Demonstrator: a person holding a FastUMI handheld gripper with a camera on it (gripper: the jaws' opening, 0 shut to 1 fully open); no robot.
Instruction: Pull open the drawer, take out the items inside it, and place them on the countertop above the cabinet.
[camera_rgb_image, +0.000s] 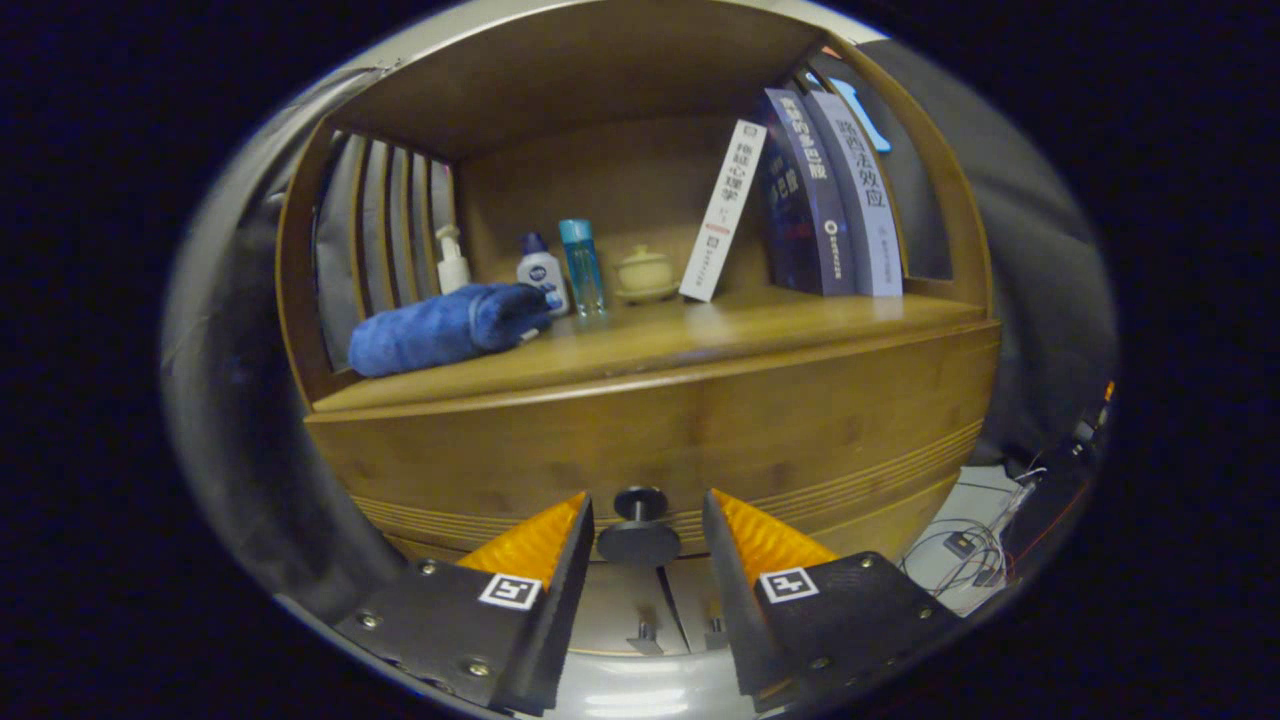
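From the gripper view I see my gripper (645, 510) spread wide, its two fingers (540, 545) standing on either side of the round dark knob (638, 525) of the drawer (660, 430). Neither finger touches the knob; there is a gap on each side. The drawer front is flush with the wooden cabinet (930, 200), so the drawer is closed and I cannot see what lies inside it.

Above the drawer runs the countertop (700, 345). On it, from left to right, I make out a rolled blue towel (445, 328), a white pump bottle (452, 262) behind it, a small white bottle with a dark cap (541, 272), a clear blue bottle (583, 268), a pale lidded pot (645, 274), a white book (723, 210) leaning rightward, and two more books (830, 195) standing near the cabinet's right side. Cables (965, 548) lie on the floor to the right, below the cabinet.
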